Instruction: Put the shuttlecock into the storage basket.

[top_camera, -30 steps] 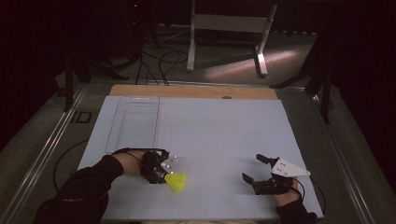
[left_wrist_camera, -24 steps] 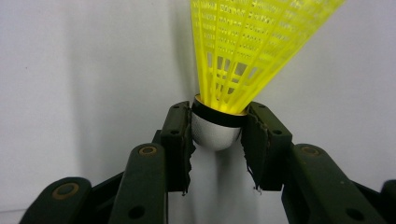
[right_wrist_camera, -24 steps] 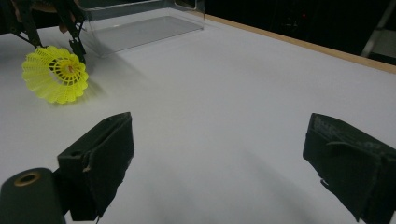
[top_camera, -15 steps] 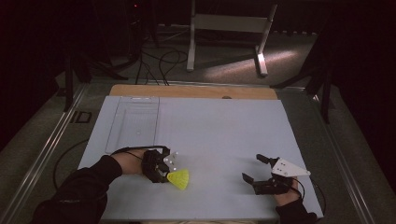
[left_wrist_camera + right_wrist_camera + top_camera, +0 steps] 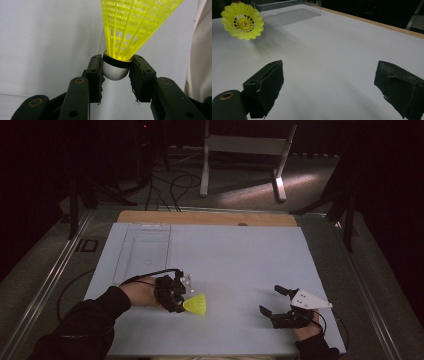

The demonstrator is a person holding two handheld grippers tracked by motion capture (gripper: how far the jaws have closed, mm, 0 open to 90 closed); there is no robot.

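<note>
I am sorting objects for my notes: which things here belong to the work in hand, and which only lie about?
In the work:
- yellow shuttlecock, held by its cap
- left gripper, shut on it

Lying about:
- clear tray on the white table
- right gripper, open, holding nothing

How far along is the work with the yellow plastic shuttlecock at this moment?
Done: the left gripper is shut on the yellow plastic shuttlecock, with its pads against the silver rounded cap. In hand: the shuttlecock is held by its cap above the white table, its skirt pointing toward the right gripper, which waits open and empty. Left: setting it down or handing it over; perhaps into the clear tray, though that is a guess.
</note>
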